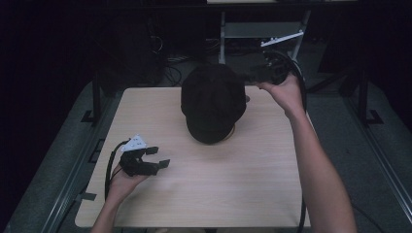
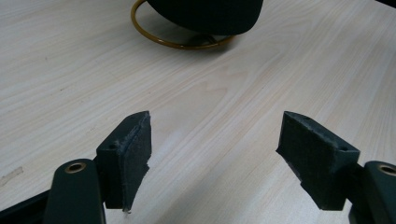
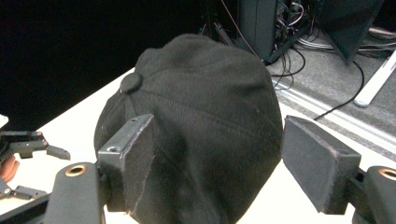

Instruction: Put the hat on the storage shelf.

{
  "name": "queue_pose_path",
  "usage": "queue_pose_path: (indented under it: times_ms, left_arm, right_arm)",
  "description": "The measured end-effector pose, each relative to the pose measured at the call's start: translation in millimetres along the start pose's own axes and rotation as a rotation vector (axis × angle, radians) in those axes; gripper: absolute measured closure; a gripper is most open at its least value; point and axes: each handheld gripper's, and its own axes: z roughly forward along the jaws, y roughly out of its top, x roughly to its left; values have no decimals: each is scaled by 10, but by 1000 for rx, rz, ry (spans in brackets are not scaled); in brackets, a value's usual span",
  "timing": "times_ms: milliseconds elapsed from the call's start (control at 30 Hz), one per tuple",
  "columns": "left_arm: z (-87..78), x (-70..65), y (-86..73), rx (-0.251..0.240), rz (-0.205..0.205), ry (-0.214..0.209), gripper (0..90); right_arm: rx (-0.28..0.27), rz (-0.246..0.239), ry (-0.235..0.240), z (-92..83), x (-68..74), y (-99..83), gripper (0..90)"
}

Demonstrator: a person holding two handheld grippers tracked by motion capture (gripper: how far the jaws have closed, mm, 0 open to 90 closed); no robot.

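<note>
A black cap (image 1: 213, 102) sits on a stand with a brass ring base (image 2: 154, 37) at the far middle of the wooden table (image 1: 218, 189). My right gripper (image 1: 257, 74) is held at the cap's far right side, pointing at it. In the right gripper view the cap (image 3: 196, 107) bulges between the wide jaws of my right gripper (image 3: 217, 135); the pads do not press on it. My left gripper (image 1: 160, 157) hovers open over bare table at the near left, aimed toward the cap (image 2: 205, 14). Nothing lies between the jaws of the left gripper (image 2: 215, 140).
The table's far edge runs just behind the cap. Beyond it are a dark floor with cables (image 3: 322, 46) and a metal frame (image 1: 262, 29). Bare wood stretches across the near half of the table.
</note>
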Motion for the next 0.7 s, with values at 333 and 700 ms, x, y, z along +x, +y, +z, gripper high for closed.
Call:
queue_pose_path:
  times_ms: [333,700]
  left_arm:
    - [13,0,-3,0,-12,0,242]
    - [21,-4,-4,5,-12,0,239]
  right_arm:
    - [-4,15,1,-92,-62,-160,243]
    - [-10,27,16,-186,-102,-360,227]
